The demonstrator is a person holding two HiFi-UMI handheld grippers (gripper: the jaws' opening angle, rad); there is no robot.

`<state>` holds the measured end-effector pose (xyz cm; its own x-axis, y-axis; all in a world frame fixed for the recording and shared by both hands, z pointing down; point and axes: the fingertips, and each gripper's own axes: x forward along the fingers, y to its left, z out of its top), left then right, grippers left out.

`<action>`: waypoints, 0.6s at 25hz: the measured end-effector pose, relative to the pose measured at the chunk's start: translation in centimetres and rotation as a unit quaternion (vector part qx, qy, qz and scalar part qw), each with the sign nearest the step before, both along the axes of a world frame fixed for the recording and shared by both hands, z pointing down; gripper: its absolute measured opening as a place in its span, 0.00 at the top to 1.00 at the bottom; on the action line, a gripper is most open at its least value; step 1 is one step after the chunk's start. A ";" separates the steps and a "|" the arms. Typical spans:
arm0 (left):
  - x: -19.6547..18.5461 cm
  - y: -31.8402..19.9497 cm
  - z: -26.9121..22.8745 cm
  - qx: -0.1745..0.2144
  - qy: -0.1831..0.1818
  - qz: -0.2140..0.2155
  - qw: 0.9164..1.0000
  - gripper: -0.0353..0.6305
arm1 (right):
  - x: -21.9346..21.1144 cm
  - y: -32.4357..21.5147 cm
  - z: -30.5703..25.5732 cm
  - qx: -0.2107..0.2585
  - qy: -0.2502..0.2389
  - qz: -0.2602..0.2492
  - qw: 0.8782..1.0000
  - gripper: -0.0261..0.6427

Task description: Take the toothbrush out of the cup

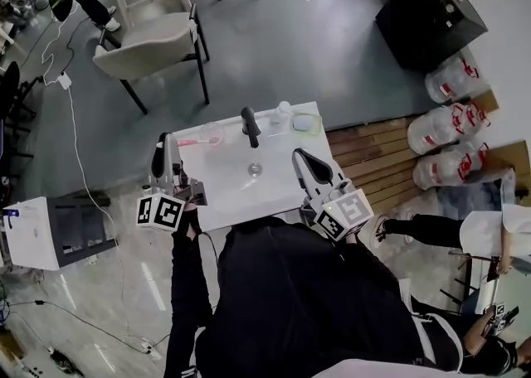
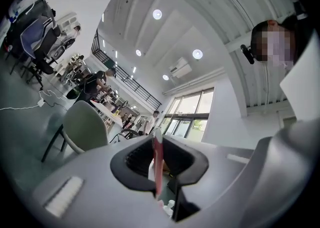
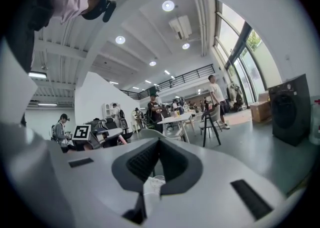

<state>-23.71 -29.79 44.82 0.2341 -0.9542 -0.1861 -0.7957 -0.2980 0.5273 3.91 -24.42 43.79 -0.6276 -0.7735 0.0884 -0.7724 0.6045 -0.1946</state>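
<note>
In the head view my left gripper (image 1: pixel 168 144) hovers over the left end of the white washbasin top (image 1: pixel 228 194), shut on a pink toothbrush (image 1: pixel 199 142). The brush sticks out to the right, and its far end reaches the clear cup (image 1: pixel 213 131); whether it is still inside I cannot tell. The left gripper view shows the toothbrush (image 2: pixel 157 164) pinched upright between the black pads of that gripper (image 2: pixel 157 139). My right gripper (image 1: pixel 300 156) hangs over the basin's right side, shut with nothing held. In its own view the gripper (image 3: pixel 159 142) has its tips touching.
A black faucet (image 1: pixel 249 126) stands at the back of the basin, with a drain (image 1: pixel 255 169) below it. A small bottle (image 1: pixel 283 113) and a soap dish (image 1: pixel 305 123) sit at the back right. A chair (image 1: pixel 153 49) stands beyond, water jugs (image 1: pixel 448 128) to the right.
</note>
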 end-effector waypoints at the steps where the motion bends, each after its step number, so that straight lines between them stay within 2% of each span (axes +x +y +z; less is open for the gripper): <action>1: 0.2 -0.1 0.1 0.001 -0.001 0.002 1.000 0.87 | 0.2 0.0 -0.1 0.000 -0.001 -0.001 1.000 0.96; 9: 0.4 0.3 0.2 0.000 -0.011 -0.004 1.000 0.87 | 0.2 0.0 -0.4 0.002 0.002 -0.029 1.000 0.96; 15: -0.5 0.7 0.4 -0.006 -0.003 -0.018 1.000 0.87 | 0.1 -0.1 0.2 0.003 0.014 -0.024 1.000 0.96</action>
